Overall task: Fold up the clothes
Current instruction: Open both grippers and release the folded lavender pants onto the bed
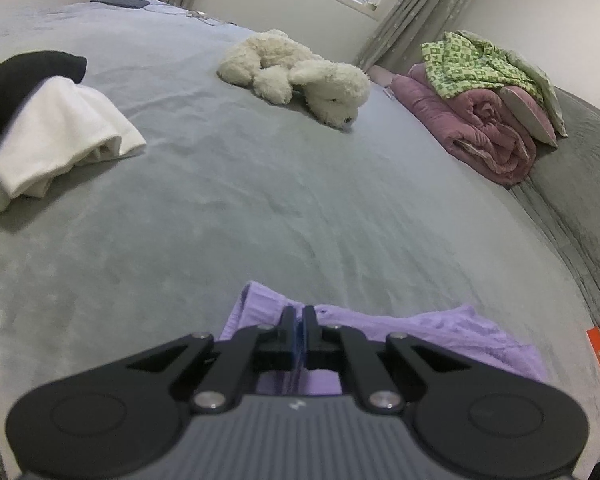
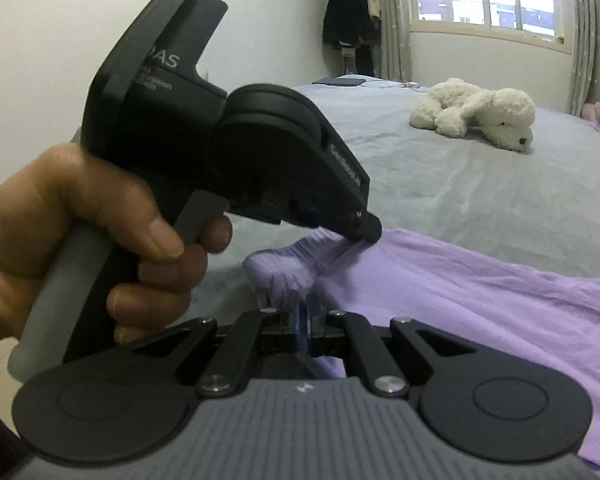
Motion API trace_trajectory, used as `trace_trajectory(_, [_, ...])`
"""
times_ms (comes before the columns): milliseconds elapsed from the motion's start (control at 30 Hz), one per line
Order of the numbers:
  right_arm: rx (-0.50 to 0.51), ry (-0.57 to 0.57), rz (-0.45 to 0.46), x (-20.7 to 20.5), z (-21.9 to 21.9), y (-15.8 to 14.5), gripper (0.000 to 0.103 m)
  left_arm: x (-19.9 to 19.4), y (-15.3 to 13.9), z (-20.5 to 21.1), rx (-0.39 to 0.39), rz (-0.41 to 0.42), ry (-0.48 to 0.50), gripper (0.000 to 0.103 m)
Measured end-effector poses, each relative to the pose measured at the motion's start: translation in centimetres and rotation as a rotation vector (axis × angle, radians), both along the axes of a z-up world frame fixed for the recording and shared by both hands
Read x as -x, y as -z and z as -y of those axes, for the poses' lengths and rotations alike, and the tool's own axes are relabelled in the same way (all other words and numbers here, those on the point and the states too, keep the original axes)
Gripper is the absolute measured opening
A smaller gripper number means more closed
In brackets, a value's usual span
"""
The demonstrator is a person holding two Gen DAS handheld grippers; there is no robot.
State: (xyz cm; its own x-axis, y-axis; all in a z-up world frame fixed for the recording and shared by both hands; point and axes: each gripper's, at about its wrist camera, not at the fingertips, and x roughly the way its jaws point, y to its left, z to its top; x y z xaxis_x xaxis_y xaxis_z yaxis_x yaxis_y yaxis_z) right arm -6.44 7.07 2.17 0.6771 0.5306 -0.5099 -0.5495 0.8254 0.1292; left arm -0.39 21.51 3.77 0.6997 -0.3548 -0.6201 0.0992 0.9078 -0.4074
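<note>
A light purple garment (image 1: 440,332) lies on the grey bed (image 1: 260,200), spread toward the right in the right wrist view (image 2: 480,300). My left gripper (image 1: 299,312) is shut, its fingers pinching the cloth at the garment's edge. In the right wrist view a hand holds this left gripper (image 2: 370,234), and the fabric rises in a ridge to its tip. Just below it, my right gripper (image 2: 302,308) is shut on a bunched fold of the same garment. The two grippers are close together at the garment's left end.
A white cloth (image 1: 60,136) and a black garment (image 1: 32,68) lie at the left of the bed. A white plush dog (image 1: 296,76) lies mid-bed. A pink quilt (image 1: 488,132) with a green patterned cloth (image 1: 472,64) sits at the right.
</note>
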Motion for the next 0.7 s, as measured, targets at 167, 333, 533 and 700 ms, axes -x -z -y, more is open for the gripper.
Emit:
trace_trajectory(167, [-0.027, 0.022, -0.006, 0.9, 3.4, -1.0, 0.012, 0.4, -1.3, 0.4, -0.007, 0.042, -0.001, 0.003])
trace_trajectory(333, [0.027, 0.12, -0.005, 2.0, 10.3, -1.9, 0.012, 0.9, -2.2, 2.2, -0.014, 0.072, 0.034, 0.005])
trace_trajectory(533, [0.058, 0.375, -0.09, 1.5, 21.7, -2.5, 0.012, 1.3, -2.7, 6.7, -0.063, 0.097, 0.131, 0.027])
trace_trajectory(700, [0.032, 0.447, -0.139, 2.4, 25.5, -1.7, 0.012, 1.3, -2.4, 11.1, -0.093, 0.083, 0.201, 0.028])
